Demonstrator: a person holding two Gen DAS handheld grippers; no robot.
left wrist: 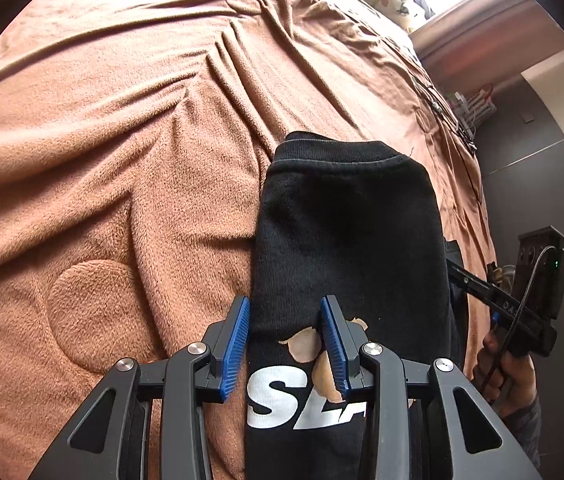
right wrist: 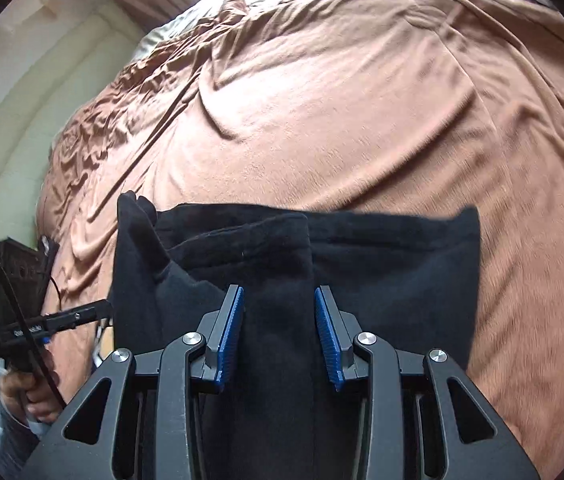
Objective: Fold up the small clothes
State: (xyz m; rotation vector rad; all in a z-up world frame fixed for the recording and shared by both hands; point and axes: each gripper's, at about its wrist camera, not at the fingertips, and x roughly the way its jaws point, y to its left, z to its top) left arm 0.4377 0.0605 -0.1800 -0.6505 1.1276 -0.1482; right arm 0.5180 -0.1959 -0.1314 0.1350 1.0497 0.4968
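A brown fleece blanket [left wrist: 130, 168] is covering the bed and filling most of both views, creased into long folds, with a dark tiled floor [left wrist: 541, 168] showing at the right edge of the left wrist view and a pale wall [right wrist: 14, 128] curving down the left side of the right wrist view. A black garment [left wrist: 345, 232] is lying on the blanket in the lower middle of the left wrist view, its ribbed hem pointing toward the top of the frame and white block letters with tan shapes showing near the bottom. The left tongs [left wrist: 285, 348] are sitting at the bottom centre of that frame, their blue pads [left wrist: 238, 344] bracketing a narrow folded part of the garment; the cloth is filling the gap between them, so they appear to be gripping it. In the right wrist view the same garment is spreading across the middle of the frame, with a raised fold running down between the right tongs [right wrist: 279, 334] at the bottom centre. Those jaws are standing partly apart with the fold between them, and whether the pads are pressing on it cannot be told. The person's right hand [left wrist: 501, 372] is showing at the lower right of the left wrist view, and the left hand [right wrist: 28, 392] at the lower left of the right wrist view, each wrapped around a black handle.
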